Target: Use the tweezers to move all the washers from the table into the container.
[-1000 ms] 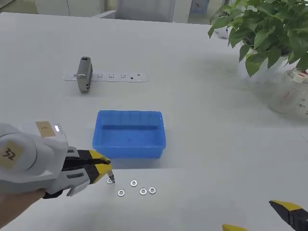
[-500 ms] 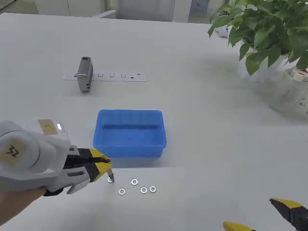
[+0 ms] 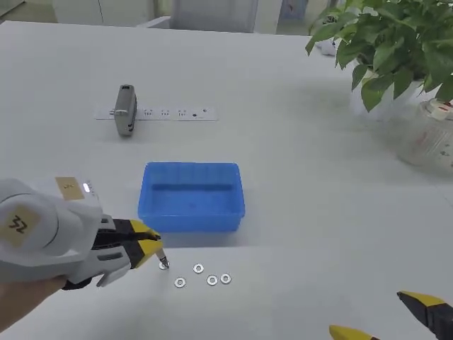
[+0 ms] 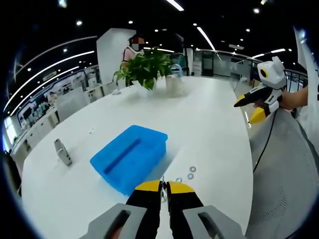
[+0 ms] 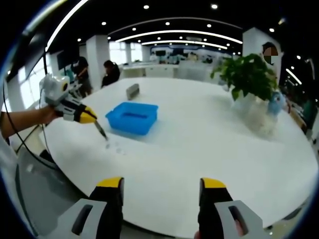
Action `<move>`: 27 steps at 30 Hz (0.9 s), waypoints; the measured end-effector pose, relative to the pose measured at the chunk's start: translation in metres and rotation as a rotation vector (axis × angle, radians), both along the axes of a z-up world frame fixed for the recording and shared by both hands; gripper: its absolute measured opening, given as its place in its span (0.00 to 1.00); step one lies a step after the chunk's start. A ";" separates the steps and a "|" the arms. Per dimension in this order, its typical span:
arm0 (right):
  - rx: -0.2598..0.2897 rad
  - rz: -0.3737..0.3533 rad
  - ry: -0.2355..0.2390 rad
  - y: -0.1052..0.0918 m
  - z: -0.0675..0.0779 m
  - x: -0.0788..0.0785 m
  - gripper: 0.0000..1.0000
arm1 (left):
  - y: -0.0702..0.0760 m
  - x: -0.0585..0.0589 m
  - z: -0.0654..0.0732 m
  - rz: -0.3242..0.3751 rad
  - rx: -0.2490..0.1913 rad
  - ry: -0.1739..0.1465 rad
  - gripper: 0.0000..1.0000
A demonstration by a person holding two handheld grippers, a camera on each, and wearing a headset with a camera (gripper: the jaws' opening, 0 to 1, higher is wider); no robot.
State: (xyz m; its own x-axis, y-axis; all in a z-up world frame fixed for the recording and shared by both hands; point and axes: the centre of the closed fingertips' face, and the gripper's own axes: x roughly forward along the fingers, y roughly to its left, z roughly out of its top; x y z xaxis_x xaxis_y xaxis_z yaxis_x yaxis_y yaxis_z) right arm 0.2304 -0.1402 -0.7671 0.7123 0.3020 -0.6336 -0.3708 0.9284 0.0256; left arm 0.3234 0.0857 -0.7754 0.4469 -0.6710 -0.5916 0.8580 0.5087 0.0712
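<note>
My left gripper (image 3: 153, 245) is shut on thin metal tweezers (image 3: 161, 258), whose tips point down at a washer (image 3: 163, 264) on the white table. I cannot tell whether that washer is pinched. Several more washers (image 3: 211, 280) lie in a loose row to its right, just in front of the blue container (image 3: 191, 168). In the left gripper view the tweezers (image 4: 162, 185) stick out between the closed jaws toward the washers (image 4: 191, 173) and the container (image 4: 130, 153). My right gripper (image 5: 161, 183) hangs open and holds nothing, off the table's near right edge (image 3: 386, 320).
A white power strip (image 3: 166, 112) with a grey adapter (image 3: 124, 108) lies beyond the container. A potted plant (image 3: 396, 42) and a clear jar (image 3: 429, 138) stand at the far right. People stand in the background (image 5: 110, 72).
</note>
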 end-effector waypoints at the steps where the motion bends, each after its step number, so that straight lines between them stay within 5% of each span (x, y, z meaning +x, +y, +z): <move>1: -0.001 0.000 0.000 0.000 0.000 0.000 0.58 | 0.000 0.000 0.000 0.000 0.000 0.001 0.00; 27: -0.018 0.021 -0.007 0.003 0.001 0.000 0.53 | -0.003 0.003 0.002 0.006 0.005 0.002 0.00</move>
